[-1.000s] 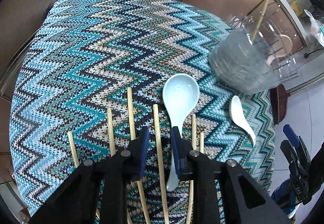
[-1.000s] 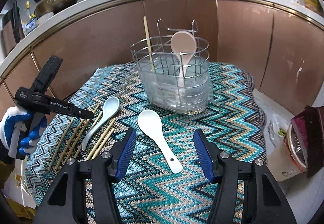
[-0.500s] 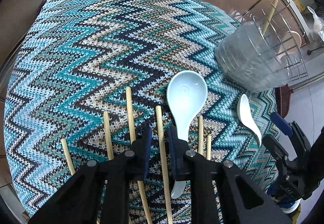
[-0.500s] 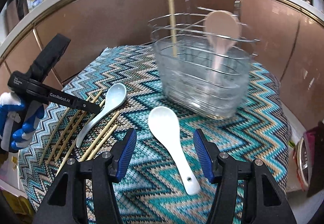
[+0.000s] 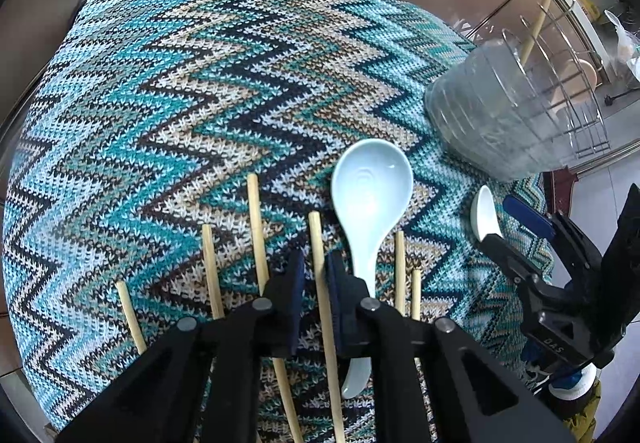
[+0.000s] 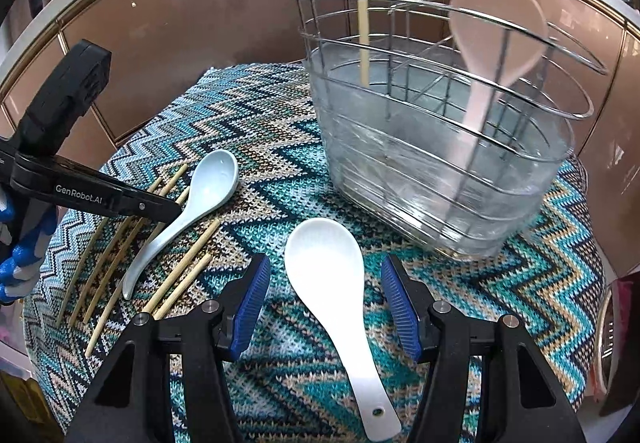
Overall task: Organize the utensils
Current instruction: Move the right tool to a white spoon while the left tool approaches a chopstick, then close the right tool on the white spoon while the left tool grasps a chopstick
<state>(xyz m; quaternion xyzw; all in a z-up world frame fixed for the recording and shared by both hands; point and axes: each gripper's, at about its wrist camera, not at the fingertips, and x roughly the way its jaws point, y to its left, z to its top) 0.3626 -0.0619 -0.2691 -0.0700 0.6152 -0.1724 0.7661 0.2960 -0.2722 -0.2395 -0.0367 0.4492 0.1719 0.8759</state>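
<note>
Several wooden chopsticks lie side by side on the zigzag knitted mat. My left gripper points down at them, its jaws closing around one chopstick, with a thin gap still showing on the left pad's side. A pale blue spoon lies just right of it. In the right wrist view my right gripper stands open, with the bowl of a white spoon between its blue pads and untouched. A wire utensil basket behind it holds a pink spoon and one chopstick.
The mat covers a small round-edged table beside brown cabinet panels. A blue-gloved hand holds the left gripper over the chopsticks. The pale blue spoon lies among them.
The left jaws have narrowed around the chopstick between them. The right gripper has moved forward and down toward the white spoon and the basket, which now look larger.
</note>
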